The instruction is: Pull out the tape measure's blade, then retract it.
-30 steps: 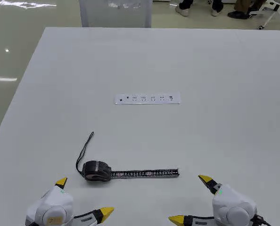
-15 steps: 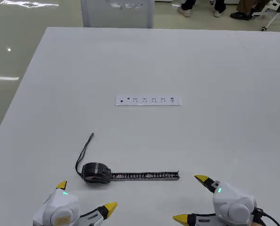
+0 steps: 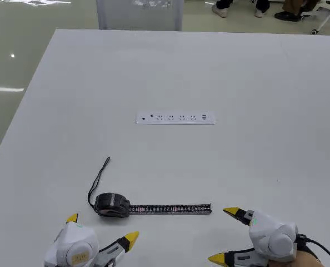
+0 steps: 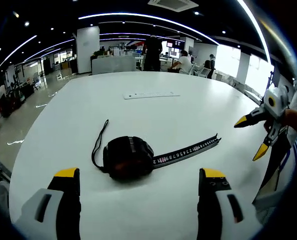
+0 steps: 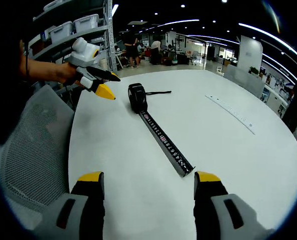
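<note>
Your white, yellow-tipped right tongs (image 3: 225,235) have crept leftward. Their upper tip stood well to the right of the free end of the black, white-numbered steel blade (image 3: 170,209) a second ago; that end now lies just to the left of the tip, with a narrow strip of bench between them. Your left tongs (image 3: 101,228), the matching white and yellow pair, have slid to the right and turned. Their right-hand tip has risen from the bottom edge of the head view, so the black rubber-clad tape measure case (image 3: 112,204) now sits closer, just above the gap between the two tips.
</note>
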Tool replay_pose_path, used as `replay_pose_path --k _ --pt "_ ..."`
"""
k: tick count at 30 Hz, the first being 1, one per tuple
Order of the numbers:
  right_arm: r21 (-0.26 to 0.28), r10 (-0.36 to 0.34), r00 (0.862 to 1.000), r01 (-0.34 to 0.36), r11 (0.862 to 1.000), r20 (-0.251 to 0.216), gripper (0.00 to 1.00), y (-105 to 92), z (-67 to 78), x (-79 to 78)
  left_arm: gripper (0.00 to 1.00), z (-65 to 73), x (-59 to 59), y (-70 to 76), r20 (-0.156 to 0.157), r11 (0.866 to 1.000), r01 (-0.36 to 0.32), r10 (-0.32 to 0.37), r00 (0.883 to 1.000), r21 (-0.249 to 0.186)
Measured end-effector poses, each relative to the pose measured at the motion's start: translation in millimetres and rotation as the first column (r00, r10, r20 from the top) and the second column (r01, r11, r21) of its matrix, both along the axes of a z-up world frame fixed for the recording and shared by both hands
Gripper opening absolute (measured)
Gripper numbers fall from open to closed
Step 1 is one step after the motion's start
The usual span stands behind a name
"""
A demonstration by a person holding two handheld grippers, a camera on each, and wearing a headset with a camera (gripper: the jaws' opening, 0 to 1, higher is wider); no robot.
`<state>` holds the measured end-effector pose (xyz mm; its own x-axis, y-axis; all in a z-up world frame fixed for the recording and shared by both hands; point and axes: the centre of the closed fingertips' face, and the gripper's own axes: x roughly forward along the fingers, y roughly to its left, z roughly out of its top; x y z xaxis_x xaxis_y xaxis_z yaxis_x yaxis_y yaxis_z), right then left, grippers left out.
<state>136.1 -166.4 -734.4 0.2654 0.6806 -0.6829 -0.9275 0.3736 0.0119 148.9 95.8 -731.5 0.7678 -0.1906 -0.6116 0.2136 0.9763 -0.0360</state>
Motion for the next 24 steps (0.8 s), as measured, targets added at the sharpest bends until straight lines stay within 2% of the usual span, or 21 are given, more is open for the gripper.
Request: replay_pose_path --k 8,9,15,22,24 --pt "-0.014 0.066 0.998 -0.066 0.998 -0.004 0.67 -3.8 -5.5 11.1 0.94 -4.4 5.2 -2.1 -0.007 0.999 -0.036 0.036 0.999 -0.002" --pt "-0.014 0.076 0.997 -0.076 0.997 0.000 0.65 -4.2 -6.3 13.7 0.94 -7.7 6.0 -0.6 -0.008 0.999 -0.041 0.041 0.999 0.001" --pt "-0.042 0.139 0.990 -0.138 0.990 0.036 0.55 -5.4 -12.4 26.4 0.92 -6.9 12.1 -4.2 -0.005 0.998 -0.062 0.062 0.998 0.017" --pt "-0.061 0.185 0.981 -0.181 0.981 0.056 0.46 -4.7 -15.4 39.9 0.92 -6.2 19.0 3.6 0.006 0.995 -0.096 0.096 0.995 0.035" --pt "-0.071 0.206 0.977 -0.201 0.977 0.058 0.44 -4.7 -18.2 42.9 0.92 -7.1 23.3 5.1 0.005 0.994 -0.107 0.107 0.994 0.028"
